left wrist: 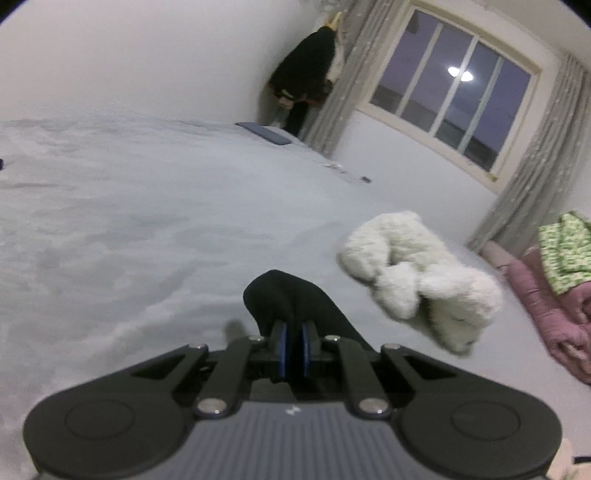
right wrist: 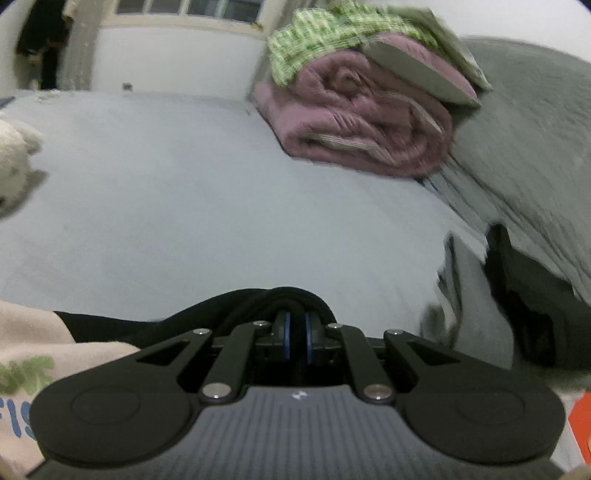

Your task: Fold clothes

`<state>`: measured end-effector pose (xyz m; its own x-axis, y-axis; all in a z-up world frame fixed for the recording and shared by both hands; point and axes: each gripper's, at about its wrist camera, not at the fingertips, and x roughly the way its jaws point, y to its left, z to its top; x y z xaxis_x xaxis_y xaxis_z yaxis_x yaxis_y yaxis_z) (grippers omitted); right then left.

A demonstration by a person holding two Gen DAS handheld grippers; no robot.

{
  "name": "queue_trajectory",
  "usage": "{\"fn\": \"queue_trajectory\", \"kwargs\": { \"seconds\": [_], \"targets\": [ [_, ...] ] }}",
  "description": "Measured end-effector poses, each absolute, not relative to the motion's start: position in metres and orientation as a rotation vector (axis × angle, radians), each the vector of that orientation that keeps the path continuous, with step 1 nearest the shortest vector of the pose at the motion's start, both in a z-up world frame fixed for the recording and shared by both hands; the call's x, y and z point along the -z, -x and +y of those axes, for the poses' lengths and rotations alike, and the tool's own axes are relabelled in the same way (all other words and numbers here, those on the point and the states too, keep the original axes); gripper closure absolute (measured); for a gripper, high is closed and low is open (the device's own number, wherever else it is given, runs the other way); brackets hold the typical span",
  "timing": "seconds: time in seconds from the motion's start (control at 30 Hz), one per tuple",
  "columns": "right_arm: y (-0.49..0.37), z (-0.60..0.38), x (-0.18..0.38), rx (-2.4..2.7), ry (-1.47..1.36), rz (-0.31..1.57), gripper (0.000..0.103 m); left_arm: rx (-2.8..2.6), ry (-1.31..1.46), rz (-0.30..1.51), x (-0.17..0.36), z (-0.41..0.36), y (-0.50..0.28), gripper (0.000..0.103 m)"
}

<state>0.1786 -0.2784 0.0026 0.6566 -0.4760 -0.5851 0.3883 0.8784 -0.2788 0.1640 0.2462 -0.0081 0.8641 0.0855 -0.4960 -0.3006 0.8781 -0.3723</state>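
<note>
A black garment [left wrist: 291, 299] bunches up over my left gripper [left wrist: 294, 334], whose blue-edged pads are shut on its fabric above the pale bed sheet [left wrist: 147, 229]. In the right wrist view the same black cloth [right wrist: 236, 306] drapes over my right gripper [right wrist: 297, 325], shut on a thick rolled edge of it. The cloth trails off to the left there, over a cream garment with green and blue print [right wrist: 33, 354]. Most of the black garment is hidden under the gripper bodies.
A white plush toy [left wrist: 417, 277] lies on the bed right of the left gripper. A rolled pink quilt [right wrist: 365, 129] topped by a green checked cloth [right wrist: 325, 33] sits at the bed's right, beside a grey blanket [right wrist: 528, 136]. Window, curtains and hanging dark coats stand behind.
</note>
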Motion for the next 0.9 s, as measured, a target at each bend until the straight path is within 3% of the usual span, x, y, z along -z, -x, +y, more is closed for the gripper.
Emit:
{"fn": "queue_trajectory", "kwargs": {
  "seconds": [0.17,0.33,0.4,0.5,0.7,0.77,0.8,0.9],
  "targets": [
    [-0.173,-0.294,0.016,0.533,0.105,0.759,0.094,-0.224,0.471,0.561,0.020,0.252,-0.172,0.094],
    [-0.169,-0.292,0.013,0.514,0.085,0.765,0.092,-0.183,0.450,0.592,0.015,0.242,-0.172,0.086],
    [-0.167,-0.289,0.008,0.499,0.080,0.763,0.084,-0.176,0.435,0.585,0.011,0.239,-0.170,0.070],
    [-0.165,-0.284,0.000,0.473,0.079,0.758,0.073,-0.157,0.413,0.570,0.004,0.232,-0.167,0.059],
    [-0.163,-0.273,-0.008,0.437,0.109,0.755,0.065,-0.017,0.329,0.565,-0.002,0.196,-0.168,0.035],
    [-0.162,-0.273,-0.011,0.444,0.120,0.746,0.040,0.047,0.295,0.579,0.002,0.180,-0.172,0.031],
    [-0.161,-0.274,-0.012,0.453,0.129,0.732,0.034,0.075,0.278,0.588,0.005,0.172,-0.174,0.030],
    [-0.159,-0.279,-0.017,0.472,0.149,0.708,0.033,0.140,0.235,0.627,0.015,0.150,-0.183,0.030]
  ]
}}
